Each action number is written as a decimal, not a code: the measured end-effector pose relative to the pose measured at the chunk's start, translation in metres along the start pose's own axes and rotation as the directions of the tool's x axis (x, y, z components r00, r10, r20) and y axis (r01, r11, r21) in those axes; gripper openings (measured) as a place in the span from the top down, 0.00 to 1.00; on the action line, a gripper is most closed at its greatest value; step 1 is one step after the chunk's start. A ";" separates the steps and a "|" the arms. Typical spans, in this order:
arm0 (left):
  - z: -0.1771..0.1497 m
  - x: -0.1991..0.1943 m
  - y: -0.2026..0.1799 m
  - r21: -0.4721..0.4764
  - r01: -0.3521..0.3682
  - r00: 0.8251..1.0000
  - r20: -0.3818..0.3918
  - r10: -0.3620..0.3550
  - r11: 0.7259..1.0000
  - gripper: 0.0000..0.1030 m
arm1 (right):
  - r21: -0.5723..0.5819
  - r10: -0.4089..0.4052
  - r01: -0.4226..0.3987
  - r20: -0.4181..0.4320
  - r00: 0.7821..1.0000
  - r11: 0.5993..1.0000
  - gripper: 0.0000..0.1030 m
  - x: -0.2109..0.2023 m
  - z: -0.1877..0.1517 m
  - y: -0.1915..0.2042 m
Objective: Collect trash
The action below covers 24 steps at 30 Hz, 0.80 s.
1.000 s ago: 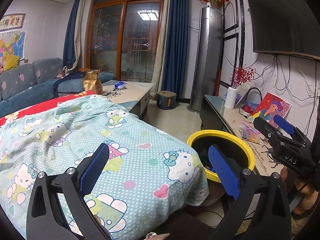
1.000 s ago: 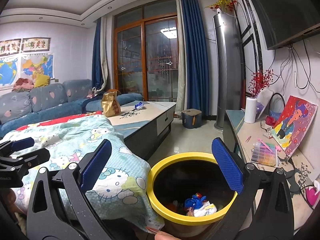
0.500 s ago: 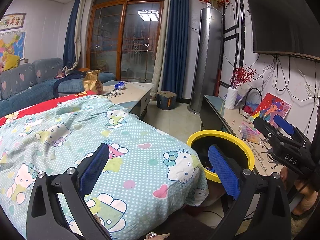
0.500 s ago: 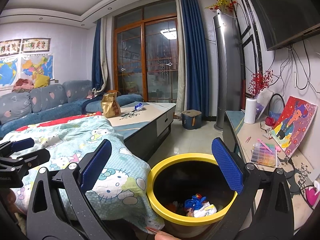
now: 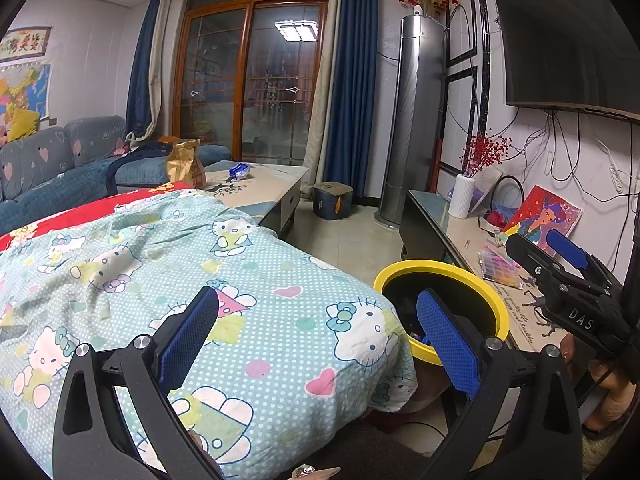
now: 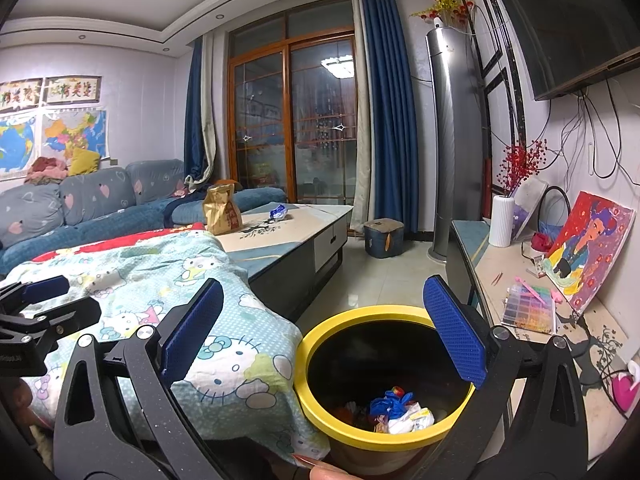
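A black bin with a yellow rim [image 6: 384,311] [image 5: 440,266] stands beside the cloth-covered table. Crumpled wrappers and blue plastic trash [image 6: 394,406] lie at its bottom. My right gripper [image 6: 324,336] hangs open over the bin with nothing between its blue pads. My left gripper [image 5: 316,336] is open and empty above the Hello Kitty cloth [image 5: 248,280], left of the bin. The right gripper's body [image 5: 568,292] shows at the right edge of the left wrist view. A brown paper bag [image 6: 222,210] and a blue wrapper [image 6: 279,212] sit on the far coffee table [image 6: 304,220].
A low TV stand [image 6: 500,264] on the right holds a white vase [image 6: 502,220], a painting [image 6: 588,248] and a box of pens [image 6: 528,306]. A blue sofa [image 6: 80,208] lines the left wall. A small stool [image 6: 384,236] and a tall air conditioner [image 6: 452,140] stand beyond.
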<state>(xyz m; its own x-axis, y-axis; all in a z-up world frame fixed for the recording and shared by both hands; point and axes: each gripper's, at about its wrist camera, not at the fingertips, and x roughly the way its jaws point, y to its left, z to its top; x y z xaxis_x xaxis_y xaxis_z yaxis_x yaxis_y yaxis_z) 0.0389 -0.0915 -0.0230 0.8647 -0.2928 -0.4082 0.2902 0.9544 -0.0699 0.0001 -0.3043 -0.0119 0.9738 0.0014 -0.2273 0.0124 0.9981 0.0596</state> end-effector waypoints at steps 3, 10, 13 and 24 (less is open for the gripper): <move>0.000 0.000 0.001 -0.002 0.003 1.000 -0.002 -0.003 1.000 0.06 | 0.001 0.000 0.000 0.000 1.000 1.000 0.10 0.000 0.000 0.000; 0.000 0.000 0.000 -0.006 0.002 1.000 -0.001 -0.002 1.000 0.06 | 0.004 0.000 0.000 0.000 1.000 1.000 0.10 0.000 0.000 0.000; 0.000 -0.001 -0.002 0.002 -0.023 1.000 0.006 0.023 1.000 0.06 | 0.001 0.002 -0.002 -0.002 1.000 1.000 0.10 -0.001 0.000 0.001; 0.014 -0.023 0.050 -0.113 -0.038 0.999 -0.036 0.035 0.993 0.06 | -0.048 0.145 -0.144 0.009 0.989 0.988 0.10 0.007 0.038 0.050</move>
<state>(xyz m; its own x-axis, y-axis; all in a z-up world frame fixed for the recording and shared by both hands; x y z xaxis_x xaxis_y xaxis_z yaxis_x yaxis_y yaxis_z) 0.0393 -0.0383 -0.0046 0.8588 -0.2573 -0.4429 0.2083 0.9654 -0.1570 0.0164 -0.2563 0.0264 0.9673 0.1454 -0.2079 -0.1391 0.9893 0.0450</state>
